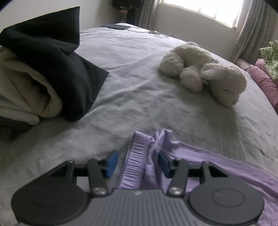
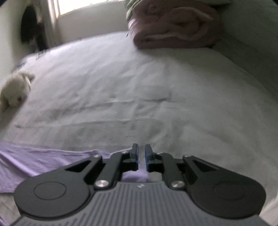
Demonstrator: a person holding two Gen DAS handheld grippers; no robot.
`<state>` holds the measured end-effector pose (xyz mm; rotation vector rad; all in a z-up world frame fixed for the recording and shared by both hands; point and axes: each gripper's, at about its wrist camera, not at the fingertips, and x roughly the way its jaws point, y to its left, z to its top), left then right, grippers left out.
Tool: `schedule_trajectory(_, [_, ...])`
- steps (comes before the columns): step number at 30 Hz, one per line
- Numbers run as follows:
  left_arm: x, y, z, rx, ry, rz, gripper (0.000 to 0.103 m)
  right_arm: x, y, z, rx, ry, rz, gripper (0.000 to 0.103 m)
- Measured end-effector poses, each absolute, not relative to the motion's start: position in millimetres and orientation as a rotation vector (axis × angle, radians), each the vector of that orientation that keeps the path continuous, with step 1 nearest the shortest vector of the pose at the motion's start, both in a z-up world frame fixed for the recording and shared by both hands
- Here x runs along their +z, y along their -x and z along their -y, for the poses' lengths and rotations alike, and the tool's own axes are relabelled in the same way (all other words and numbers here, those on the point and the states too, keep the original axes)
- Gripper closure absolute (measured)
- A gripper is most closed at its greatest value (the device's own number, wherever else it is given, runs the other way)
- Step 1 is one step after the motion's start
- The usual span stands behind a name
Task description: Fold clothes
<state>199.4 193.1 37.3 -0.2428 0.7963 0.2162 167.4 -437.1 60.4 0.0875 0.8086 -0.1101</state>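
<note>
I am working over a bed (image 1: pixel 139 97) covered in a pale sheet, window behind. A lilac garment (image 1: pixel 217 166) lies near its front edge, stretched between both tools. My left gripper (image 1: pixel 137 162) stands spread around the ribbed cuff (image 1: pixel 137 153). My right gripper (image 2: pixel 142 156) is nearly closed, apparently pinching a lilac edge. No crisp fold is visible in the garment; whether any lies out of frame I cannot tell. A dark and cream pile (image 1: pixel 43 73) sits left.

Dim daylight from blown-out window (image 1: pixel 203 8), soft blur, fisheye-curved edges
</note>
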Motion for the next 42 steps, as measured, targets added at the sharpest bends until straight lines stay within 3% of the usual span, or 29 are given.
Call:
schedule_trajectory(4, [37,-200,-198,0.217,0.258,-0.794,0.049,40,-190,433,-0.004,0.004,-0.904,0.09])
schedule_trajectory(8, [38,-199,-205,0.22,0.294,-0.788,0.049,32,-189,434,0.036,-0.004,-0.869,0.088])
schedule_trajectory(12, [40,-198,-213,0.231,0.333,-0.779,0.049,32,-189,438,0.05,-0.02,-0.847,0.063])
schedule_trajectory(14, [42,-198,-217,0.236,0.353,-0.775,0.049,30,-190,436,0.07,-0.006,-0.848,0.061])
schedule_trajectory(15, [42,-198,-220,0.239,0.362,-0.773,0.049,27,-190,431,0.077,0.035,-0.849,0.067])
schedule_trajectory(16, [43,-197,-222,0.242,0.372,-0.771,0.049,27,-190,426,0.096,0.065,-0.845,0.089])
schedule_trajectory(17, [43,-197,-223,0.245,0.377,-0.769,0.049,27,-190,421,0.114,0.094,-0.84,0.103])
schedule_trajectory(27, [42,-196,-228,0.23,0.39,-0.759,0.049,34,-202,410,-0.146,0.265,-0.718,0.102])
schedule_trajectory(33, [32,-201,-212,0.204,0.307,-0.759,0.049,29,-210,409,-0.21,0.307,-0.74,0.102])
schedule_trajectory(35, [30,-202,-201,0.201,0.223,-0.752,0.072,24,-212,408,-0.224,0.326,-0.751,0.102])
schedule_trajectory(38, [34,-202,-196,0.193,0.189,-0.729,0.091,25,-215,408,-0.256,0.328,-0.735,0.103])
schedule_trajectory(42, [39,-202,-197,0.196,0.23,-0.671,0.098,34,-220,407,-0.311,0.333,-0.691,0.103])
